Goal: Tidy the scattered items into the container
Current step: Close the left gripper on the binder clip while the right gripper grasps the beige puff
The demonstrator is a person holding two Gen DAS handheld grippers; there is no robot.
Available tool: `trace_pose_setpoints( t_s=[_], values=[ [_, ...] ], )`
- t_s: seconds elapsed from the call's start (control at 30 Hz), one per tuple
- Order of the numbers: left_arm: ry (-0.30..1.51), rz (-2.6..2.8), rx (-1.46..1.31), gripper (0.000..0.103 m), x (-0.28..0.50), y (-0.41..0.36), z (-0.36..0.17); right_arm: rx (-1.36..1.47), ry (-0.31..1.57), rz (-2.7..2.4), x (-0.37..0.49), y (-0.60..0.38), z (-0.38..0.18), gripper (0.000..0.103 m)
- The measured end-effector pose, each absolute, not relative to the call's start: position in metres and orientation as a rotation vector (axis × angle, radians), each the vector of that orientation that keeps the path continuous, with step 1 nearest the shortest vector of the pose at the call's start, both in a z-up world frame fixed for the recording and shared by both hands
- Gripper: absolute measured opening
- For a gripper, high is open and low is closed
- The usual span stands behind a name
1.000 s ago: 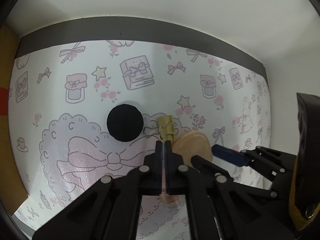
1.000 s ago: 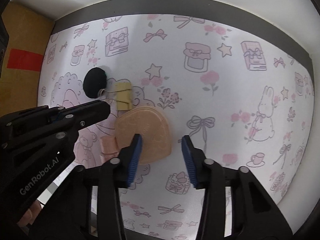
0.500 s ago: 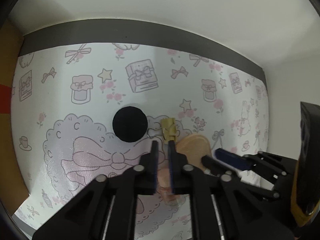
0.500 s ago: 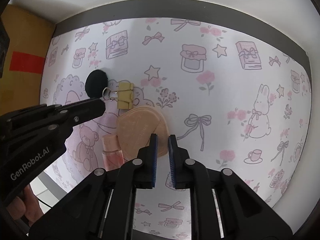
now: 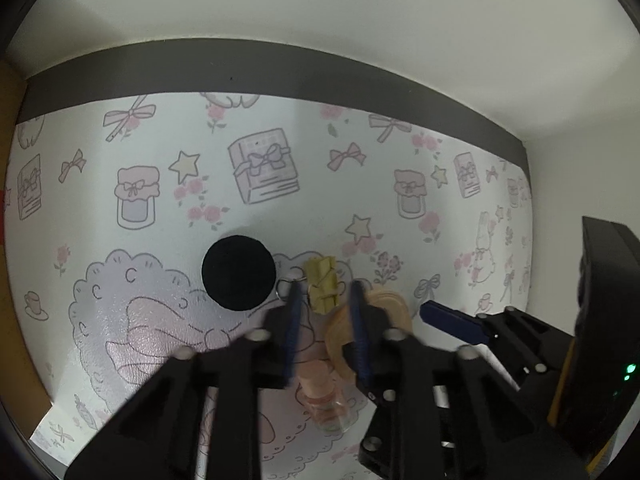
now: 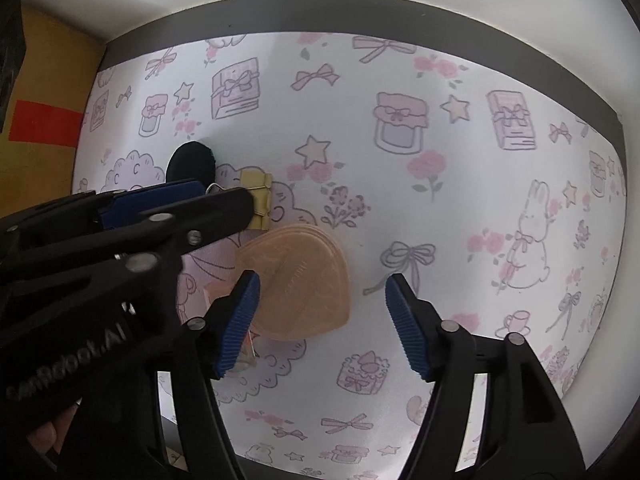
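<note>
Left tool [image 5: 325,289]: released. Its jaws stand apart with nothing pressed between the pads, and the pads look smeared, because the jaws have just been opening.
Right tool [image 6: 322,280]: released too. Its jaws have just been opening and now stand wide, and the pads touch nothing.
Yellow binder clip [image 5: 322,284]: it lies on the table past the tips of the left tool and shows in the gap between its two fingers. From the right tool it is ahead and to the left, partly hidden behind the left tool.
Black round pad [image 5: 239,273]: it lies flat, ahead of the left tool and to the left of its left finger, just beside the wire handle of the clip.
Tan drop-shaped puff [image 6: 300,280]: it lies flat on the table under the right tool. Most of it shows between the two fingers, nearer to the left one. In the left wrist view it is partly covered by the right finger of the left tool.
Small bottle with pink liquid [image 5: 326,404]: it lies on its side below the left tool, between its fingers and nearer to the camera than the clip. It is close beside the puff, but whether they touch I cannot tell.
Table [image 6: 440,220]: it is covered by a white mat with pink bows, jars, books and stars, and all four things rest on this mat.
Tools together: the left tool reaches in from the left side of the right tool, near it but apart.
</note>
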State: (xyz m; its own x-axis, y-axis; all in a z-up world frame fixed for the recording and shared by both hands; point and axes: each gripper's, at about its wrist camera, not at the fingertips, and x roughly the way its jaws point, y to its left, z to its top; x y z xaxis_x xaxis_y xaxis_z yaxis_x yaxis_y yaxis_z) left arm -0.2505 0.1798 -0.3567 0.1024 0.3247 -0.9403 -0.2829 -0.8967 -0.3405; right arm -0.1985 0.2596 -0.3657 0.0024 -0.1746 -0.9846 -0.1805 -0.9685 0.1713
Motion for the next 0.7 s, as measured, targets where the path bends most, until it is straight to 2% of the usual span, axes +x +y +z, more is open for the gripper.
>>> trace_pose_setpoints(
  t_s=[0.07,0.23,0.3,0.33,0.37,0.5,0.57,0.7],
  values=[
    [-0.046,1.837,-1.956,0.007,-0.251,0.179,-0.359,-2.229,0.391,2.17,-0.201,0.259,-0.37,0.07],
    [-0.05,1.83,-1.953,0.006,-0.251,0.178,-0.358,-2.235,0.388,2.18,-0.203,0.255,-0.374,0.072],
    [-0.041,1.833,-1.949,0.004,-0.249,0.178,-0.355,-2.238,0.36,2.179,-0.204,0.255,-0.372,0.064],
    [-0.039,1.833,-1.947,0.003,-0.248,0.178,-0.354,-2.238,0.376,2.192,-0.204,0.256,-0.371,0.047],
    [-0.032,1.837,-1.941,0.002,-0.247,0.179,-0.351,-2.248,0.42,2.195,-0.204,0.257,-0.371,0.041],
    [-0.019,1.85,-1.935,0.001,-0.244,0.176,-0.345,-2.245,0.454,2.198,-0.204,0.255,-0.37,0.033],
    [-0.016,1.86,-1.928,0.001,-0.243,0.174,-0.34,-2.236,0.477,2.203,-0.203,0.256,-0.367,0.023],
    [-0.01,1.889,-1.898,0.001,-0.242,0.169,-0.325,-2.204,0.474,2.216,-0.194,0.258,-0.355,0.019]
  ],
)
